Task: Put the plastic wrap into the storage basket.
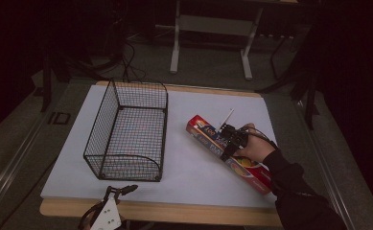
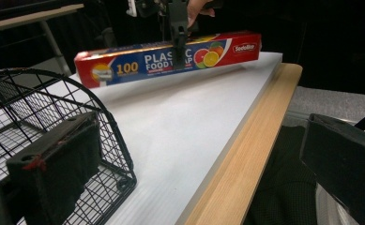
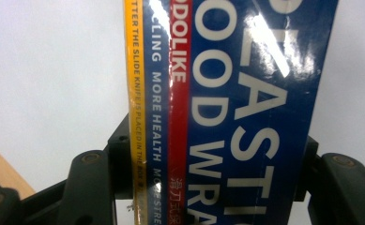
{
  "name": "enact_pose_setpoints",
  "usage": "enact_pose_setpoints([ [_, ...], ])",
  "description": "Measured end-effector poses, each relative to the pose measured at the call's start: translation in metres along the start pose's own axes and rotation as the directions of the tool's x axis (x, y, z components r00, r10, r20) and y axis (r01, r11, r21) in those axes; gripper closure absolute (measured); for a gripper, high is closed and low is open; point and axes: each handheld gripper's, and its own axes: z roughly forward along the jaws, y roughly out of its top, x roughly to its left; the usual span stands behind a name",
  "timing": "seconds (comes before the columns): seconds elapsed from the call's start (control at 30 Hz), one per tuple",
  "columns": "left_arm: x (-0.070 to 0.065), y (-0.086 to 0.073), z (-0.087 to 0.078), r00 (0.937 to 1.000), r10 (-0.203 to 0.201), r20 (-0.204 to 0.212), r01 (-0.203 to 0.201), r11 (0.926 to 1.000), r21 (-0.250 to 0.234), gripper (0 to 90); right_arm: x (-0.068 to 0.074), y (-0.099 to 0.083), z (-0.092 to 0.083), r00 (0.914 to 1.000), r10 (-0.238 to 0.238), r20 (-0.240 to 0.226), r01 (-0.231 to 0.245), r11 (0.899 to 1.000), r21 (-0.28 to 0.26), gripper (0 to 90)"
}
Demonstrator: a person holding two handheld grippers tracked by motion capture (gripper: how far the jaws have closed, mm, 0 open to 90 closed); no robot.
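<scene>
While the right tool (image 1: 228, 139) clamps one wrap box (image 1: 208, 136), one wire basket (image 1: 126, 132), left tool (image 1: 119, 190) agape.

On the white board (image 1: 184, 172) that covers my table (image 1: 184, 213), the wire basket (image 1: 129, 132) stands to the left; the plastic food wrap box (image 1: 208, 138) lies to its right, well apart, running diagonally from mid-board toward the near right corner; my right gripper (image 1: 229, 139) sits across the box; my left gripper (image 1: 114, 196) hangs at the near edge, just before the basket.
</scene>
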Motion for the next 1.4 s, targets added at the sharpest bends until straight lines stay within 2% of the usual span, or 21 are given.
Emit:
enact_pose_setpoints([
  [0.1, 0.000, 0.000, 0.000, 1.0000, 0.000, -0.002, 0.000, 1.0000, -0.001, 0.0, 0.002, 0.002, -0.006, 0.9990, 0.041, 0.017, -0.040, 0.998, -0.045, 39.6],
  [0.27, 0.000, 0.000, 0.000, 1.0000, 0.000, -0.003, 0.000, 1.0000, -0.001, 0.0, 0.004, 0.007, -0.015, 0.9965, 0.082, 0.015, -0.081, 0.994, -0.078, 39.7],
  [0.33, 0.000, 0.000, 0.000, 1.0000, -0.003, -0.003, 0.003, 1.0000, -0.001, 0.0, 0.009, 0.011, -0.020, 0.9940, 0.102, 0.040, -0.098, 0.990, -0.099, 39.8],
  [0.47, 0.000, 0.000, 0.000, 1.0000, -0.004, -0.003, 0.004, 1.0000, -0.002, 0.0, 0.015, 0.017, -0.029, 0.9889, 0.141, 0.048, -0.133, 0.982, -0.138, 39.7],
  [0.73, 0.001, 0.000, 0.000, 1.0000, -0.006, -0.004, 0.006, 1.0000, -0.004, 0.0, 0.024, 0.028, -0.041, 0.9889, 0.138, 0.054, -0.128, 0.979, -0.159, 39.8],
  [0.83, 0.001, 0.000, 0.000, 1.0000, -0.006, -0.005, 0.006, 1.0000, -0.003, 0.0, 0.031, 0.035, -0.051, 0.9887, 0.134, 0.067, -0.119, 0.975, -0.190, 39.7],
  [1.1, 0.001, 0.000, 0.000, 0.9999, -0.011, -0.007, 0.011, 0.9999, -0.005, 0.0, 0.041, 0.056, -0.081, 0.9796, 0.190, 0.066, -0.164, 0.945, -0.283, 39.7],
  [1.23, 0.001, 0.000, 0.000, 0.9999, -0.010, -0.009, 0.010, 0.9999, -0.007, 0.0, 0.044, 0.069, -0.091, 0.9780, 0.199, 0.062, -0.171, 0.935, -0.311, 39.8],
  [1.4, 0.001, 0.000, 0.000, 0.9999, -0.012, -0.009, 0.012, 0.9999, -0.007, 0.0, 0.051, 0.083, -0.100, 0.9781, 0.194, 0.074, -0.159, 0.929, -0.334, 39.8],
])
